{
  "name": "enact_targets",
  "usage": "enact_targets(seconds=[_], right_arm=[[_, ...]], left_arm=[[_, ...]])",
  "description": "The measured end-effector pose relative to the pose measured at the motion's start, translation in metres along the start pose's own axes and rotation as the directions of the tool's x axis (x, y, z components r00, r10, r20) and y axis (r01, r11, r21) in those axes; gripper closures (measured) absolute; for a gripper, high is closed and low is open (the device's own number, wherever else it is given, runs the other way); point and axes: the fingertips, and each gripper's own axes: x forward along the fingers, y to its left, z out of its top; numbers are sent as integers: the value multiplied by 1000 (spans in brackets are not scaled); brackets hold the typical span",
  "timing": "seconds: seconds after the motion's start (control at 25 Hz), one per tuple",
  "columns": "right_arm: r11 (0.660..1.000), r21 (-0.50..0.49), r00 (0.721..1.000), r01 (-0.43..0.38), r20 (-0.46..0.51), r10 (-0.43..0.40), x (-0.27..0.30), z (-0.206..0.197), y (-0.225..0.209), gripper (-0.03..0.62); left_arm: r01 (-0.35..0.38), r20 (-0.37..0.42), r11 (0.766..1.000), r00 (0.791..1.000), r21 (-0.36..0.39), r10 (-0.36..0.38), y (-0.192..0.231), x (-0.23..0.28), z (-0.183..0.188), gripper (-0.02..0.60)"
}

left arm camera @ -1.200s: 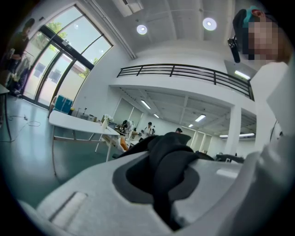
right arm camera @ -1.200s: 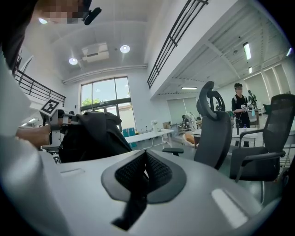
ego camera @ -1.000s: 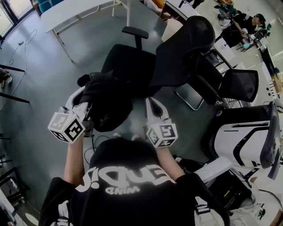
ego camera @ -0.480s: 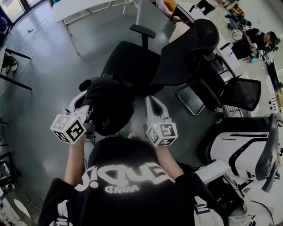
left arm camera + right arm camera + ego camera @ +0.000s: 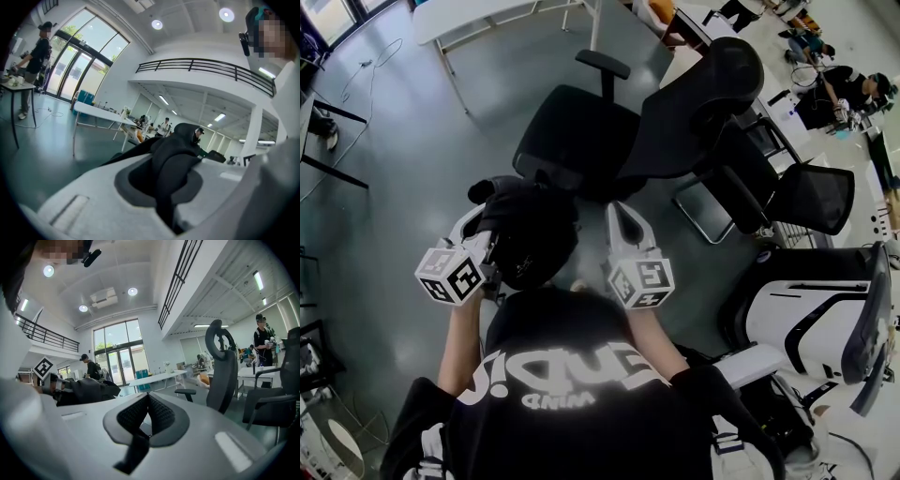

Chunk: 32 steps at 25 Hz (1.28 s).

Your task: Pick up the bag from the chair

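Note:
A black bag (image 5: 530,234) hangs in front of the person's chest, just clear of the front edge of the black office chair's seat (image 5: 577,131). My left gripper (image 5: 487,220) is shut on the bag's black fabric, which bunches between the pads in the left gripper view as the bag (image 5: 171,159) and hides the left gripper's tips (image 5: 176,140). My right gripper (image 5: 614,208) is beside the bag on its right, apart from it. The right gripper (image 5: 149,397) has its ribbed pads together with nothing between them. That view shows the bag (image 5: 84,390) at left and the chair (image 5: 222,366) at right.
A white table (image 5: 487,14) stands beyond the chair. More black chairs (image 5: 806,197) and a white machine (image 5: 806,300) crowd the right side. People sit at desks (image 5: 853,89) at the far right. A person (image 5: 40,51) stands by the glass doors.
The left gripper has come down and nearer the person with the bag, which now hangs off the seat's front edge. The right gripper has stayed where it was.

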Motion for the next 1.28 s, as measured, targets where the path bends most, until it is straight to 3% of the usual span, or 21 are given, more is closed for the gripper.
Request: enact_targets(seconds=[1.28], right_arm=[[1000, -23, 1000, -16, -19, 15, 4, -2, 12, 592]], left_arm=[[-9, -37, 1000, 999, 9, 9, 12, -1, -10, 560]])
